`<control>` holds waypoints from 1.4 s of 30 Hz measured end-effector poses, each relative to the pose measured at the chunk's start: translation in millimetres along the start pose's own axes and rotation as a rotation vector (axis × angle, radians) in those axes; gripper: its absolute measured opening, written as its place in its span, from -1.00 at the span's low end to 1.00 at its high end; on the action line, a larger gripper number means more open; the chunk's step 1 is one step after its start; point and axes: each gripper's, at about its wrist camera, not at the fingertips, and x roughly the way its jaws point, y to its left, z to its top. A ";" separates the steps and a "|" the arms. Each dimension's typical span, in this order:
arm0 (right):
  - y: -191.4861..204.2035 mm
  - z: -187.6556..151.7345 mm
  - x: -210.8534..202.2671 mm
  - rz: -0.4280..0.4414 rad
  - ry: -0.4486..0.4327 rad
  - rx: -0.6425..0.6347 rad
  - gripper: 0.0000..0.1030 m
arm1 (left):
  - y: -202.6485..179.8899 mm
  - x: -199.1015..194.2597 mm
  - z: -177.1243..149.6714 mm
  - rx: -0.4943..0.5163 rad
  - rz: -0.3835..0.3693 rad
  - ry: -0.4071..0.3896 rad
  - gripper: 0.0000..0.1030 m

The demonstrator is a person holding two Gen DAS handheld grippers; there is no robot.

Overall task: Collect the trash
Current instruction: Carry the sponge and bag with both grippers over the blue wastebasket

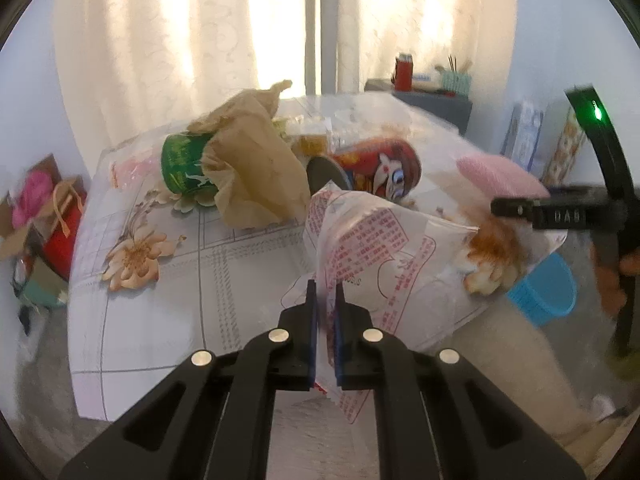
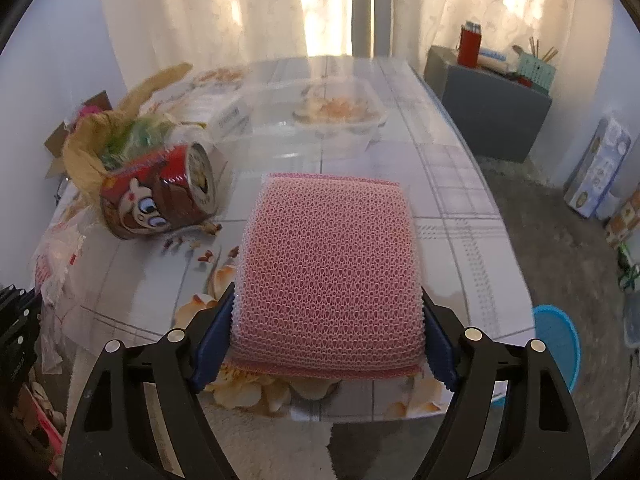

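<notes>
Round surface [image 2: 460, 184] under a flowered plastic cloth, with trash spread over its far and left part. Blue bin [image 2: 560, 344] on the floor just beside the near right edge, probably the place for the trash.

Clear lidded food tray [image 2: 320, 104] at the far middle, with some leftovers inside; light but springy, and likely to spill if tilted, so better taken by the rim and kept level.

Brown crumpled paper [image 1: 252, 168] draped over a green can [image 1: 186, 168] on the left; soft, almost no weight, easy to pinch at any fold. Red can [image 2: 160, 196] with a cartoon face lying on its side near them, open end toward the middle; stiff, smooth and ready to roll, so best gripped across the body. Small crumbs [image 2: 200, 240] just beside it, too fine to pinch.

Pink mesh sponge [image 2: 328, 264], soft and light, squeezed at its near end inside the right gripper [image 2: 328, 320]: jaws standing wide but pressing on both sides, so grasping it above the surface.

Thin plastic bag [image 1: 372, 248] with red print, limp and slippery, hanging crumpled. Left gripper [image 1: 326, 300]: jaws clenched on a fold of this bag, nearly meeting.
</notes>
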 end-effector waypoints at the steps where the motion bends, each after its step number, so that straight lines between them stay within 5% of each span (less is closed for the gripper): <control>1: -0.9 0.9 -4.5 0.002 -0.007 0.001 0.48 | -0.5 -5.0 1.8 -0.010 -0.006 -0.013 -0.89; 13: -7.8 1.5 -55.1 0.079 -0.114 0.057 0.47 | -14.4 -64.0 23.9 -0.095 -0.142 -0.131 -0.89; 21: -61.7 -29.5 -97.6 -0.002 -0.179 0.173 0.47 | -93.0 -67.9 69.0 0.037 -0.343 -0.155 -0.89; 32: -213.5 -127.8 -110.1 -0.200 -0.123 0.546 0.47 | -316.3 0.9 102.5 0.334 -0.590 0.093 -0.89; 37: -276.4 -161.1 -92.9 -0.214 -0.088 0.698 0.47 | -409.3 52.4 101.5 0.355 -0.678 0.272 -0.88; 42: -327.4 -174.5 -59.2 -0.187 -0.055 0.794 0.47 | -471.2 131.6 89.7 0.342 -0.639 0.441 -0.88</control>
